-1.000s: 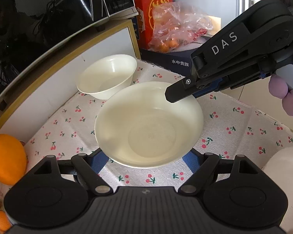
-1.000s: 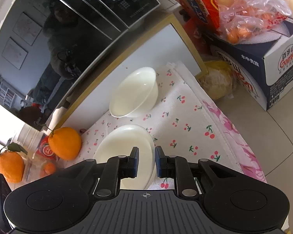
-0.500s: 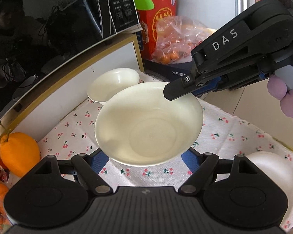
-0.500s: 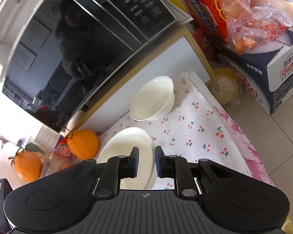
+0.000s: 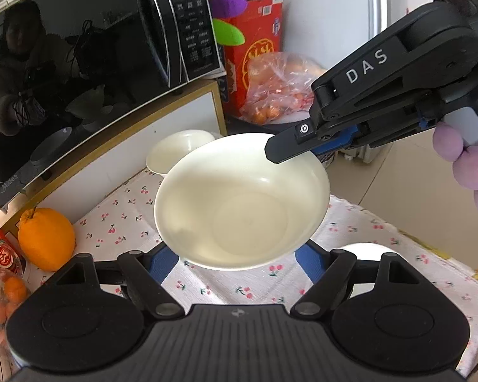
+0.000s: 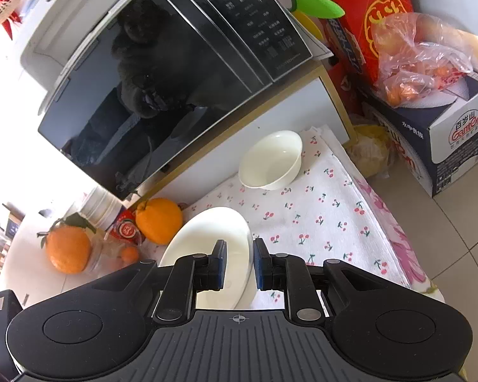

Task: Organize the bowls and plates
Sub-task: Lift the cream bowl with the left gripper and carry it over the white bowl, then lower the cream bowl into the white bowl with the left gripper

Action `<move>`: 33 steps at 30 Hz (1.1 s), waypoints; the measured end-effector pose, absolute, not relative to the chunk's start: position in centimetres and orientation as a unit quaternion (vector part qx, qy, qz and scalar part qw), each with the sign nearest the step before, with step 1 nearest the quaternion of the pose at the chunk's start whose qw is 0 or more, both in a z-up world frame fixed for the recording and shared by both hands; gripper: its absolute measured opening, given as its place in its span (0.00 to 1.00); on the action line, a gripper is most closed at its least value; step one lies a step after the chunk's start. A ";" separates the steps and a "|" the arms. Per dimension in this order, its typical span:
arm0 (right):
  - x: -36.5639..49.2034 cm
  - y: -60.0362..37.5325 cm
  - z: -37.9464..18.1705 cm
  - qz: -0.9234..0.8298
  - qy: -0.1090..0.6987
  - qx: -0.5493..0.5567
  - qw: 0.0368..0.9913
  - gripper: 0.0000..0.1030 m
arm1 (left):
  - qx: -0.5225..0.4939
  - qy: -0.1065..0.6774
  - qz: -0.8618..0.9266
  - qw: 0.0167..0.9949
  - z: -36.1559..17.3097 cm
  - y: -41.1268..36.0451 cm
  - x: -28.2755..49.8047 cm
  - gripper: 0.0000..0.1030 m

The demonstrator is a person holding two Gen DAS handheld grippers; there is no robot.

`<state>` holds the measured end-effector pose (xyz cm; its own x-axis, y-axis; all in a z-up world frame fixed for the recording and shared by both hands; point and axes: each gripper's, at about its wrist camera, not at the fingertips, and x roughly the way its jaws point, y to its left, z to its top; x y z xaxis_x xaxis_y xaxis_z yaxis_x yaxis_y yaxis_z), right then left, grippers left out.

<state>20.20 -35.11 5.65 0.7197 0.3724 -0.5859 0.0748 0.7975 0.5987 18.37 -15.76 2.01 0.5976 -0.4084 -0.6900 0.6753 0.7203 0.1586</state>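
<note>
1. Your right gripper [image 6: 238, 265] is clamped on the rim of the shallow white dish [image 5: 242, 200]: one pad sits inside the wall, the other outside, with the jaws drawn narrow.
2. The dish hangs in the air above the cherry-print cloth [image 6: 322, 210], tipped slightly, with nothing under it.
3. Your left gripper [image 5: 235, 254] has its jaws spread wide beneath the near edge of the dish. The dish hides the fingertips, so you cannot tell whether they touch it; count it as not holding.
4. The small white bowl [image 6: 271, 160] stands upright on the cloth near the white cabinet [image 6: 302, 108], well apart from the dish. It looks like the natural partner for stacking.
5. Judge the dish as stiff, glazed and slick, and breakable if it falls. A single rim pinch lets it swing, so move smoothly and keep it level.
6. If you want a second hold, take the opposite rim with the left gripper, one pad inside and one outside, not the curved belly.
7. Mind the orange [image 6: 158, 219] beside the cloth when you lower.
</note>
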 end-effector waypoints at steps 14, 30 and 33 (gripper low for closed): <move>14.9 -34.3 7.8 0.094 0.363 0.281 0.883 0.17 | 0.187 0.321 -0.325 0.869 2.9 -14.8 13.9 0.74; 11.8 -34.4 5.0 0.094 0.385 0.268 0.878 0.17 | 0.161 0.348 -0.340 0.858 0.3 -14.8 11.6 0.74; 11.7 -34.5 4.4 0.091 0.392 0.267 0.875 0.17 | 0.154 0.360 -0.346 0.853 -0.4 -15.1 11.7 0.73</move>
<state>11.65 -34.46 4.36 0.6760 0.3696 -0.6376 0.0497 0.8403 0.5398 11.67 -15.12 -0.38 0.5021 -0.4782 -0.7206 0.7005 0.7135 0.0146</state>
